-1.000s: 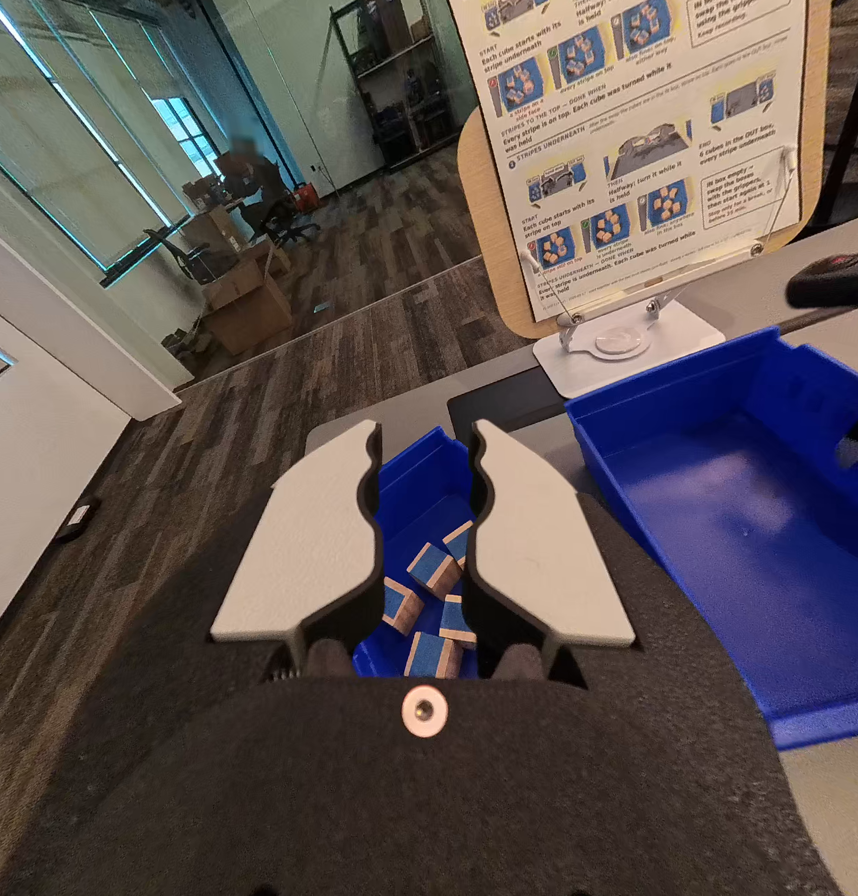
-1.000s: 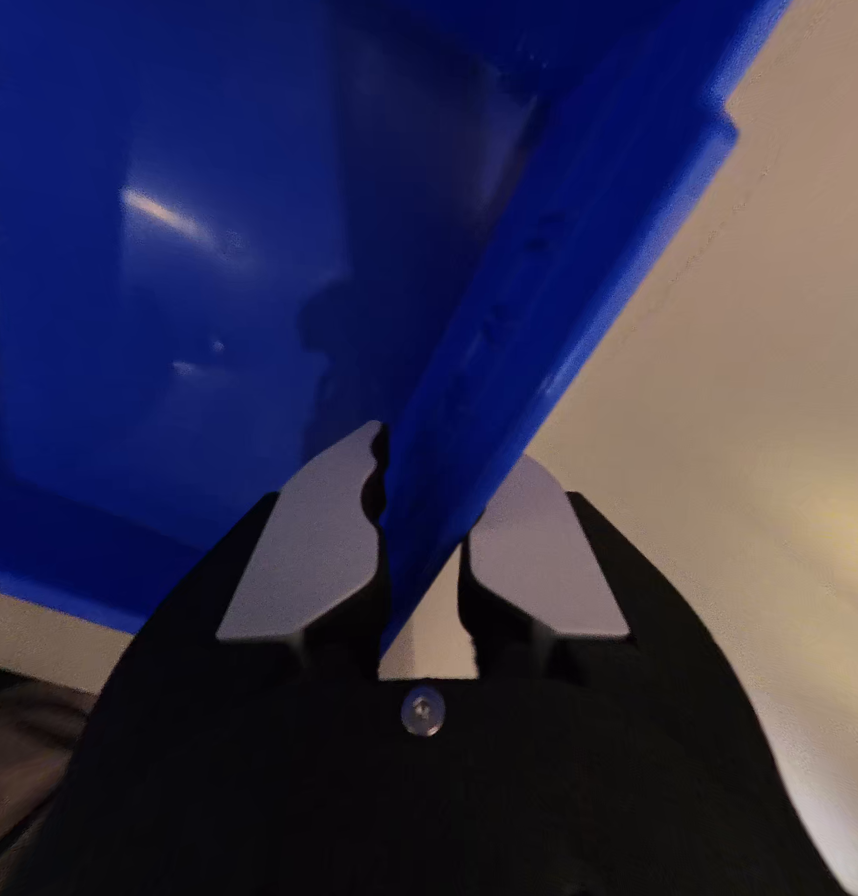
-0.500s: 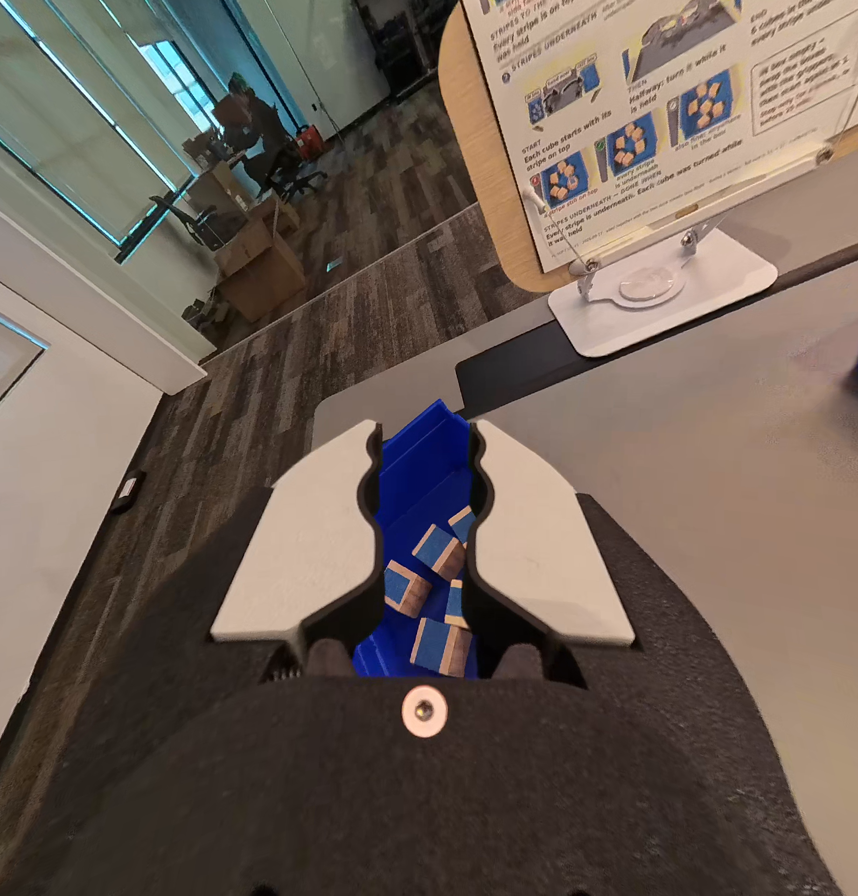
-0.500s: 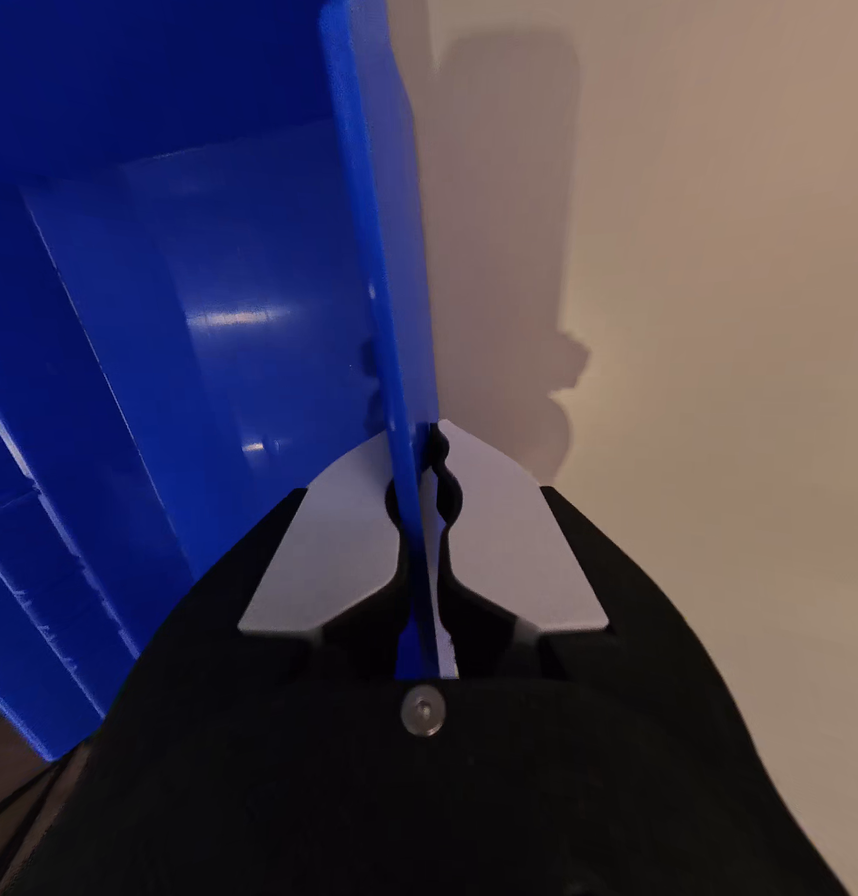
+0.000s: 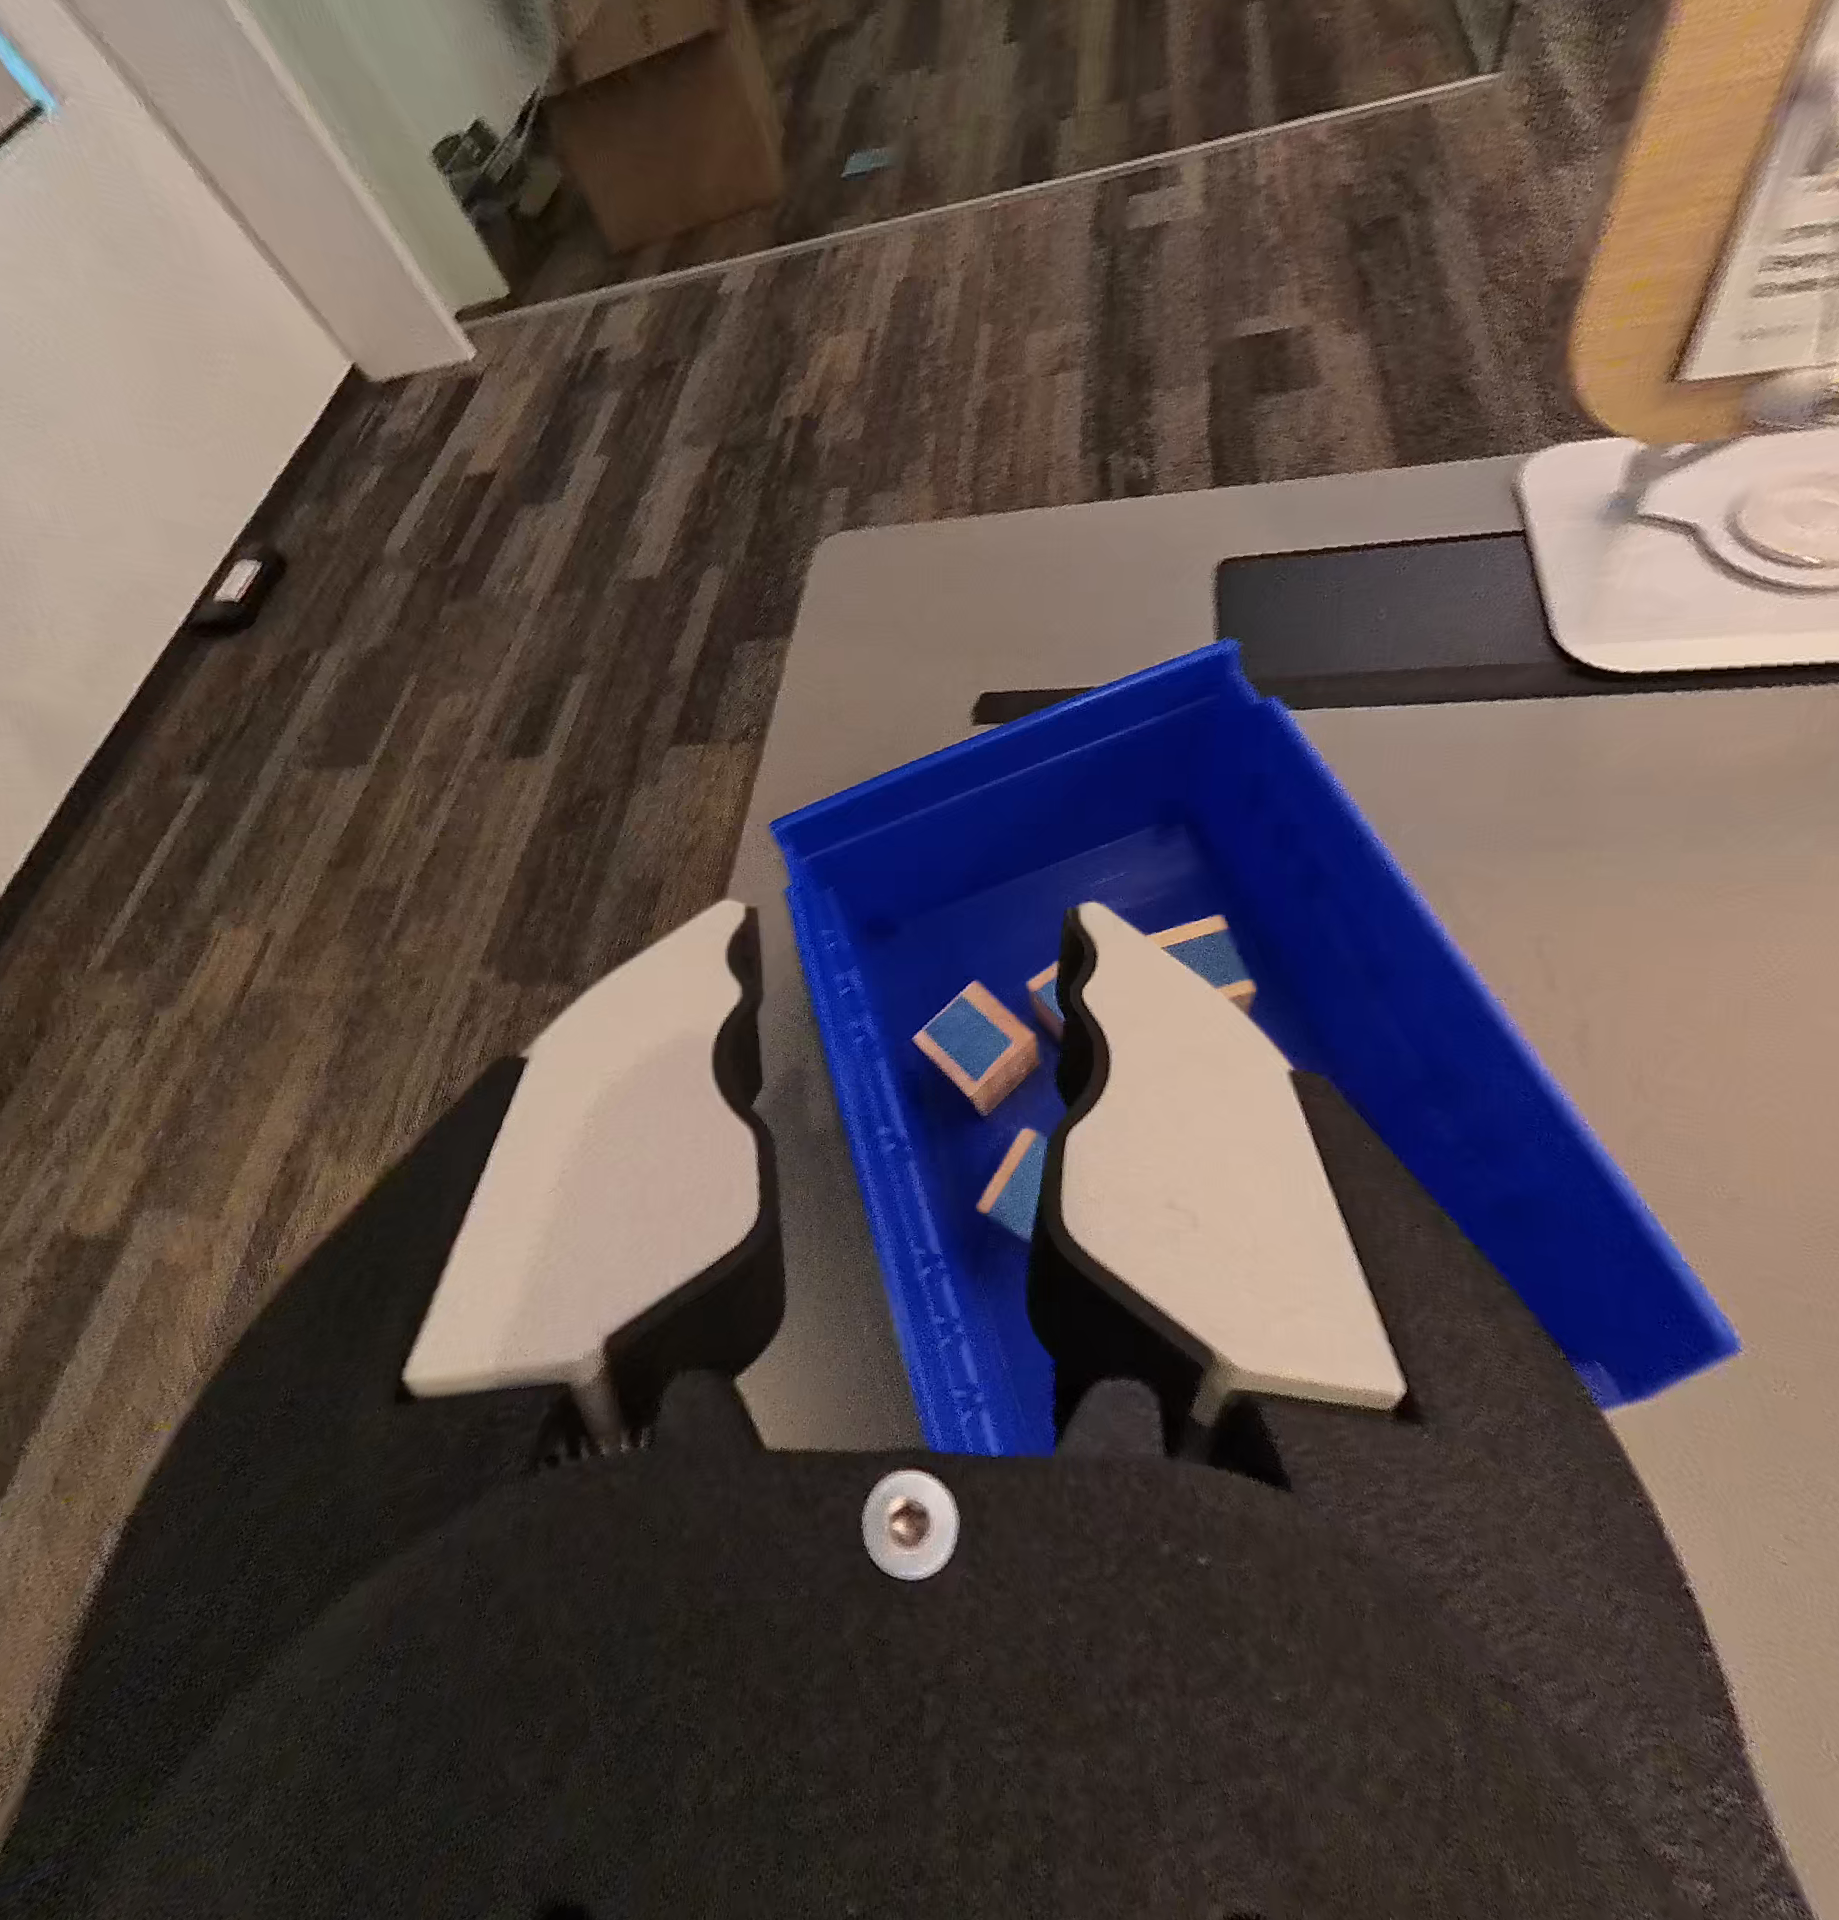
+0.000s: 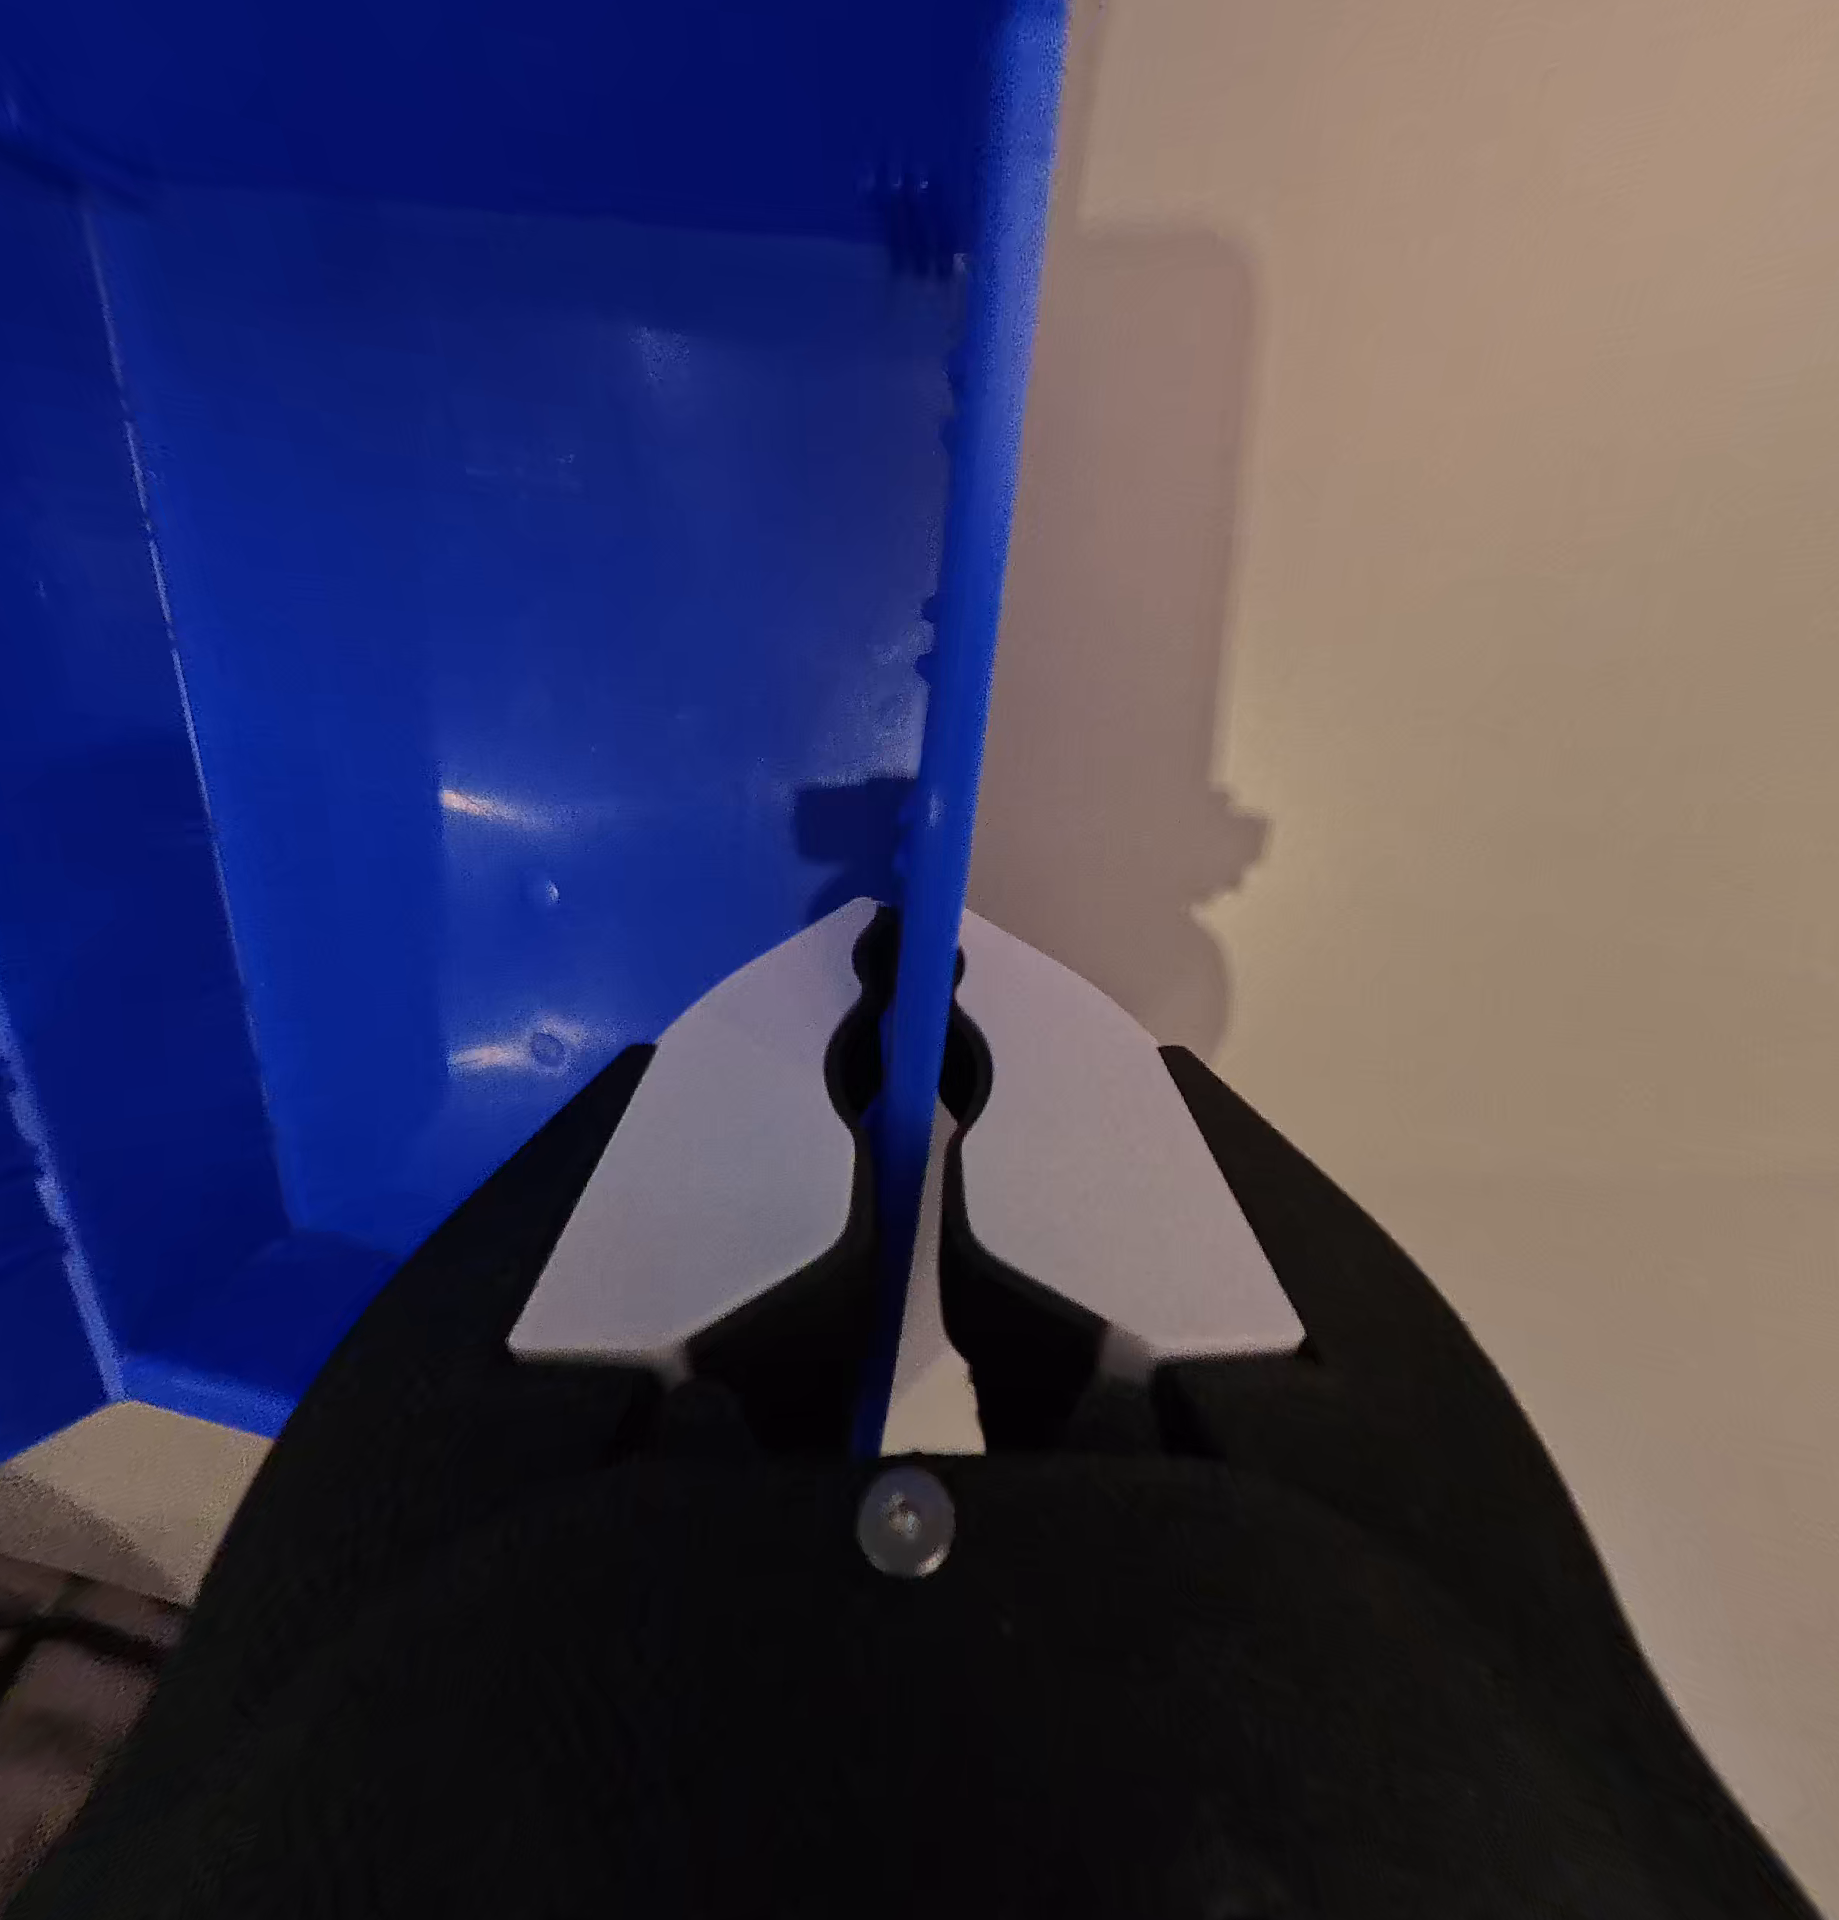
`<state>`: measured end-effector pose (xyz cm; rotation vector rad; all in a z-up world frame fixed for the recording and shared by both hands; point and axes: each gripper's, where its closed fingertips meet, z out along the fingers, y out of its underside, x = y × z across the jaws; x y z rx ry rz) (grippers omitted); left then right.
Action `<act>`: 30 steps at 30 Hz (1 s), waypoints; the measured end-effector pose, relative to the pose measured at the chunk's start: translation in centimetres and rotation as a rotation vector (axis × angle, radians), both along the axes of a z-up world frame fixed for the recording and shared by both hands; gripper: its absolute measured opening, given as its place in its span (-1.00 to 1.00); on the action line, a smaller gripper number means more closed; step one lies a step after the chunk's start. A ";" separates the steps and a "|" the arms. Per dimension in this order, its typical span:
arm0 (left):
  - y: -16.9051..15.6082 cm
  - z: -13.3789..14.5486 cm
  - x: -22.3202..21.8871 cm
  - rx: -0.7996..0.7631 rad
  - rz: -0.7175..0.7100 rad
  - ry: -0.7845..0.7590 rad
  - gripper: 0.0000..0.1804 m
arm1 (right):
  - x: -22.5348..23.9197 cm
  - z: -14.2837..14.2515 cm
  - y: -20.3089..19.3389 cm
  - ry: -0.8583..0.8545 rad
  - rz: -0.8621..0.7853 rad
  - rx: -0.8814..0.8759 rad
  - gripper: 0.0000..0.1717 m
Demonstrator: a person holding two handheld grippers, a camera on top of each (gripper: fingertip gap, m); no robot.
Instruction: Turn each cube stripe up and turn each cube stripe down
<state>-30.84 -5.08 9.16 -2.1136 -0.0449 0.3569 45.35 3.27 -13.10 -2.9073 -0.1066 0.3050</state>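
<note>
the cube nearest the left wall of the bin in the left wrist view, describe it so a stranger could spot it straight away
Find the blue bin on the grey table. Between the open left tool's fingers, the cube lies on the bin floor nearest its left wall. Unlike its neighbours, partly hidden by the right finger, it shows whole, blue face up.

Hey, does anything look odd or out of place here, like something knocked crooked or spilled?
Nothing spilled. The cubes lie jumbled inside the blue bin, blue faces up where visible. One oddity: the right gripper pinches the empty bin's wall, not a cube.
</note>
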 end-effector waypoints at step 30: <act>0.9 -19.0 -6.8 -0.739 0.082 -0.312 -0.86 | 2.3 3.2 -1.4 -0.055 -0.059 0.096 -0.70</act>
